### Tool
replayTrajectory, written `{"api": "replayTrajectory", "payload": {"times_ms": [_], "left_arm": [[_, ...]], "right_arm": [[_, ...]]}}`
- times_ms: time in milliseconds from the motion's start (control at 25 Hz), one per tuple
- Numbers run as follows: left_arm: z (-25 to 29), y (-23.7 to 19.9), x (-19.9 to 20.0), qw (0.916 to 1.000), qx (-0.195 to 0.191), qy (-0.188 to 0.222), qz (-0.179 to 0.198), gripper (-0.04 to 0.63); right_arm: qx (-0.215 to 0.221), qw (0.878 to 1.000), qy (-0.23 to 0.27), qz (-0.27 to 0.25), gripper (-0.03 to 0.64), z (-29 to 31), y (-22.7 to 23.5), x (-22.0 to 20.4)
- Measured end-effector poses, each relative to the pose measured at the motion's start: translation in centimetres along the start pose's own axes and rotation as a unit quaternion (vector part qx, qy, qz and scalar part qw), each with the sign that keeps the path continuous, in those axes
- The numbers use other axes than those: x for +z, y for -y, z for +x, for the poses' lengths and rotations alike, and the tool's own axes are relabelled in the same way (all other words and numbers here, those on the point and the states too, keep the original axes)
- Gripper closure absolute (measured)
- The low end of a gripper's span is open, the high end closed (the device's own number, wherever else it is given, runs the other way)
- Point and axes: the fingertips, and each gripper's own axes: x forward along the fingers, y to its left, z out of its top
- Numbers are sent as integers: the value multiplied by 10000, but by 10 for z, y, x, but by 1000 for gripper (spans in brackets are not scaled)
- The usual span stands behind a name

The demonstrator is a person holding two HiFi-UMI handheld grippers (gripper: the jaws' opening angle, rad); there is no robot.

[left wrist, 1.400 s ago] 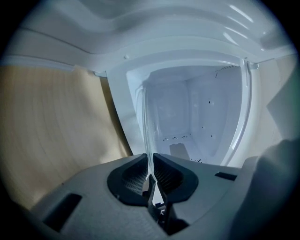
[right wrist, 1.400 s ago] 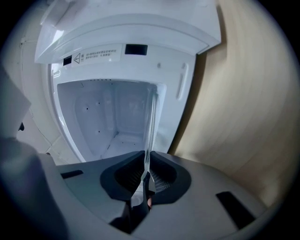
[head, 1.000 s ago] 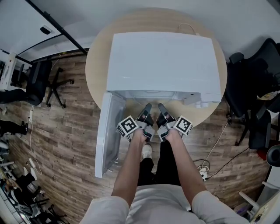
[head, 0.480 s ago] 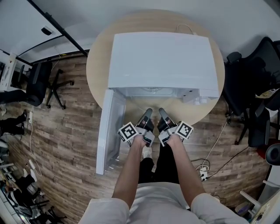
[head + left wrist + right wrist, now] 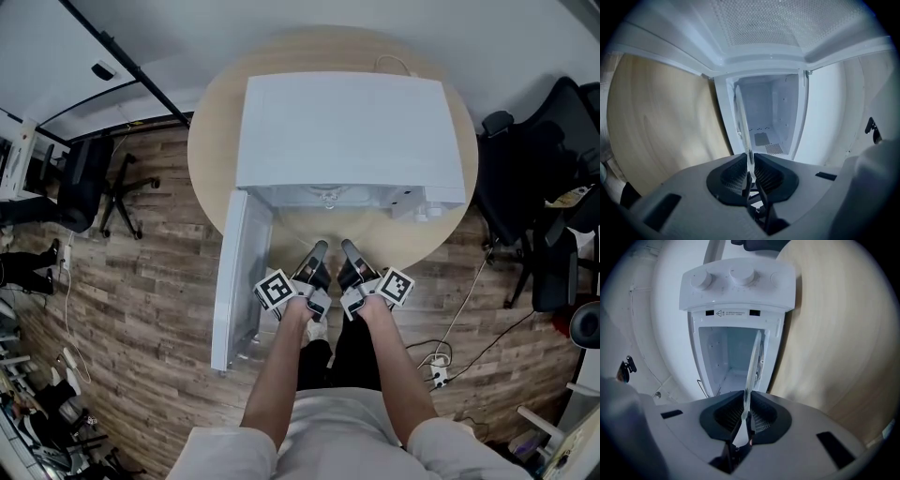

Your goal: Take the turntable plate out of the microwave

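Observation:
The white microwave [image 5: 347, 131] stands on a round wooden table [image 5: 412, 239] with its door [image 5: 239, 281] swung open to the left. The clear glass turntable plate [image 5: 328, 217] sticks out of the cavity's mouth over the table's front edge. My left gripper [image 5: 319, 251] and right gripper [image 5: 349, 248] sit side by side, each shut on the plate's near rim. In the left gripper view the plate [image 5: 743, 122] runs edge-on into the left gripper [image 5: 750, 171], with the bare cavity [image 5: 768, 117] behind. In the right gripper view the plate [image 5: 753, 364] is pinched in the right gripper [image 5: 744, 408], below the control knobs [image 5: 736, 278].
Black office chairs stand at the right [image 5: 530, 206] and at the left [image 5: 84, 178] on the wood floor. A power strip with cables [image 5: 439, 367] lies on the floor to my right. A cord [image 5: 398, 64] runs behind the microwave.
Both grippers have drawn back toward my body, side by side, with the plate in them. More of the plate now stands outside the cavity.

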Motion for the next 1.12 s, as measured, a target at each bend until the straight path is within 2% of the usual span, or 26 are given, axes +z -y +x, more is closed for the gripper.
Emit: {"api": "replayTrajectory", "payload": {"times_ms": [360,480,680,840,1000,1040,1120], "left_arm": [[-12,15,-9,9998,-132,-52,149,541],[-15,15,-11,9998,-62,-68,175,541],[-18,6,-15,10000,38,-48,26,541],[-15,7,-14,9999,79,-102,51,543],[-17,7,-15,9999,85,-61,11,545],[-18,7,-14,9999,86,-46,22,545],[-19,8,-13,10000,83,-26,37,544]], "right_arm": [[106,9997,83,184,563,-14,-13,-8],[107,9995,136,252,563,-18,-13,-10],[-103,9995,165,236,563,-23,-2,-12],[-128,9993,119,340,561,-20,1,-11],[-140,9996,104,207,555,-20,2,-10],[-186,9994,157,226,546,-20,3,-7],[-226,9986,265,404,392,-19,6,-1]]}}
